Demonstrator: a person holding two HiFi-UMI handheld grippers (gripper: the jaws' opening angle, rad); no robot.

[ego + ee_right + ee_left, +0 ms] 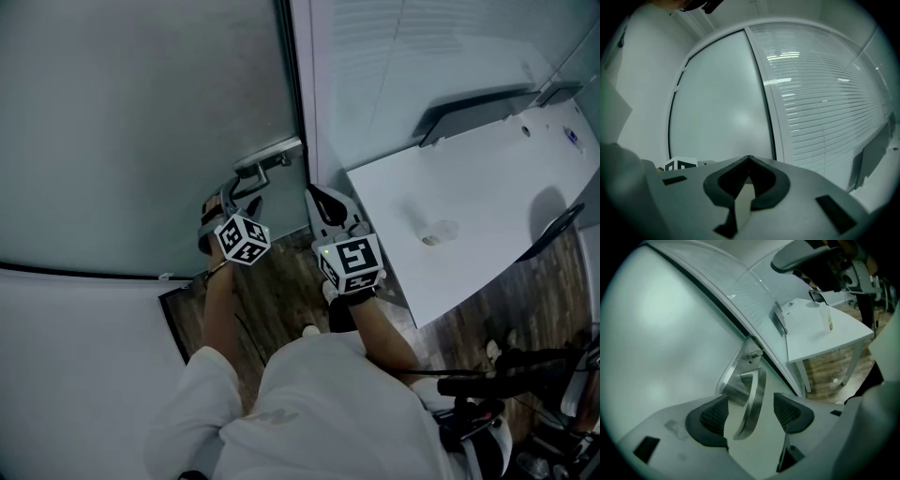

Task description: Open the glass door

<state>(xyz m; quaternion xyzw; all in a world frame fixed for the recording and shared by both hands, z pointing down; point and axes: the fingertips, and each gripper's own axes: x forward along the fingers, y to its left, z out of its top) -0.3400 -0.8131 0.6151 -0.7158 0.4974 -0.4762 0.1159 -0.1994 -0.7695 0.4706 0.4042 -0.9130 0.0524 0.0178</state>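
Brushed-metal lever handle sits on the frosted glass door, close to the door's dark edge by the frame. The left gripper has its jaws spread wide, and the lever's curved bar stands between the ribbed pads, touching neither as far as I can tell. The step in hand looks like taking hold of that lever. To do it well, I would centre the bar between the pads and reach a little deeper, so the grip lands on its straighter stretch rather than the curled tip. I would then close firmly, since smooth metal may slip, and turn the lever down about its pivot before moving the door. Which way the door swings cannot be told. The right gripper has its jaws together on nothing and faces the door and the slatted partition. It is best kept clear of the door's path.
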